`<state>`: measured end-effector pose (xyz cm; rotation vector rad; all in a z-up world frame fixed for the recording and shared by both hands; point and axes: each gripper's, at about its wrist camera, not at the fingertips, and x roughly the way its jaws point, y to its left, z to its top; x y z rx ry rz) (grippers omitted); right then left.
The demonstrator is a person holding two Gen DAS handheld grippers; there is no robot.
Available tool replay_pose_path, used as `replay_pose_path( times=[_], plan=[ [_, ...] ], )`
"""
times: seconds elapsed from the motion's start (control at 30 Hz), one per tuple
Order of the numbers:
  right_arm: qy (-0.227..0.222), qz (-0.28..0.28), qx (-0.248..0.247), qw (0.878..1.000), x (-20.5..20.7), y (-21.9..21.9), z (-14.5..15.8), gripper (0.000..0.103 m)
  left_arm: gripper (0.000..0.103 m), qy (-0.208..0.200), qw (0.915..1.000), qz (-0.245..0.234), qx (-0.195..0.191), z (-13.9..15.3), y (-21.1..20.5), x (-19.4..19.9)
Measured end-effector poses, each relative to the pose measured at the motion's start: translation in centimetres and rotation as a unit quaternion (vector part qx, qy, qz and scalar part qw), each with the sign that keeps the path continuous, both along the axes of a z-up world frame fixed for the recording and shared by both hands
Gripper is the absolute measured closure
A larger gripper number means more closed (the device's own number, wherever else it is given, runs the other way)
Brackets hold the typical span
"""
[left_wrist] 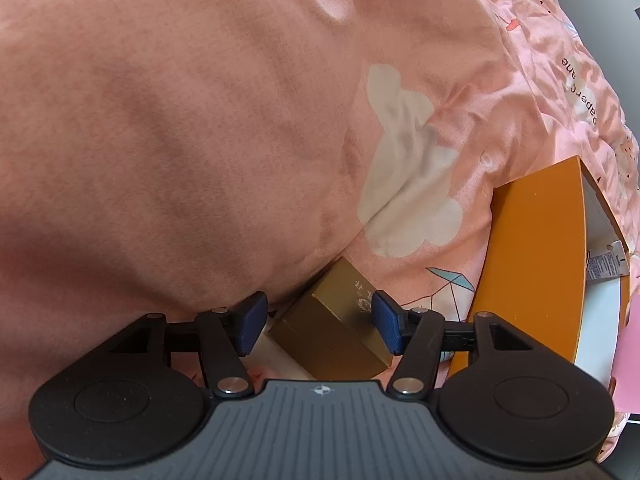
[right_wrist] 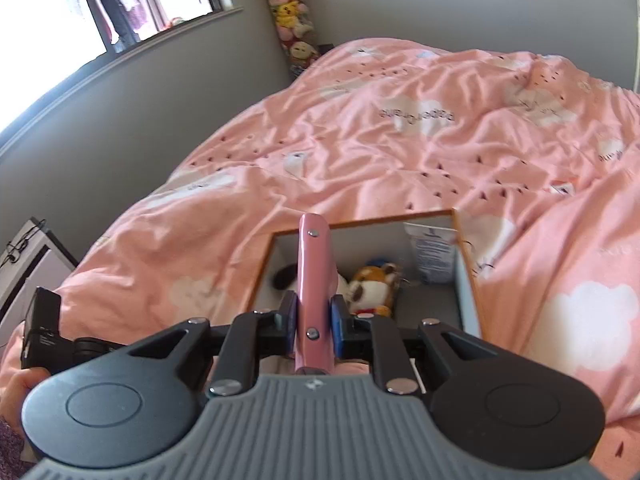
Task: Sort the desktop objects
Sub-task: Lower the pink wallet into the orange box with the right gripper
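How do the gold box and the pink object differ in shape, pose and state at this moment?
The gold box is a blocky carton; the pink object is thin and flat. The gold box lies on the pink bedding; the pink object is held in the air, above the open orange box. The left gripper stands open around the gold box without touching; the right gripper is shut on the pink object. Each sits between jaws.
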<state>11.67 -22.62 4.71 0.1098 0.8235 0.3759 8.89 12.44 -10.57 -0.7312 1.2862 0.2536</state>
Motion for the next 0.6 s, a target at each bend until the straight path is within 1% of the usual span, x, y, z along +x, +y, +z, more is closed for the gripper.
replay_pose_path(
  times=[0.1,0.2,0.23,0.33,0.4,0.43,0.47,0.5,0.6],
  plan=[
    [0.012,-0.007,-0.014,1.000,0.3,-0.9,-0.7,0.085,0.028,0.002,0.9999,-0.007,-0.012,-0.7,-0.4,0.3],
    [0.035,-0.011,-0.019,0.999,0.5,-1.7,-1.9,0.085,0.027,0.000,0.9999,-0.012,-0.010,-1.1,-0.9,0.6],
    [0.044,-0.012,-0.019,0.999,0.6,-2.0,-2.3,0.085,0.027,0.000,0.9998,-0.014,-0.011,-1.2,-1.0,0.6],
    [0.067,-0.019,-0.020,0.997,0.8,-2.7,-3.6,0.085,0.032,-0.008,0.9998,-0.015,-0.005,-1.0,-1.2,0.5],
    [0.071,-0.027,-0.037,0.996,0.8,-2.9,-4.2,0.085,0.056,-0.024,0.9996,-0.012,0.004,-0.3,-1.2,0.3],
    [0.073,-0.031,-0.048,0.996,0.8,-3.0,-4.5,0.085,0.061,-0.032,0.9993,-0.013,0.011,0.0,-1.2,0.2],
    [0.074,-0.034,-0.056,0.995,0.8,-3.0,-4.8,0.085,0.070,-0.038,0.9990,-0.018,0.018,0.3,-1.2,0.2],
    [0.076,-0.035,-0.062,0.995,0.9,-3.0,-5.1,0.085,0.075,-0.043,0.9986,-0.024,0.022,0.6,-1.3,0.2],
    [0.083,-0.036,-0.078,0.993,1.1,-3.0,-5.9,0.085,0.079,-0.050,0.9980,-0.032,0.022,0.7,-1.3,0.2]
  ],
)
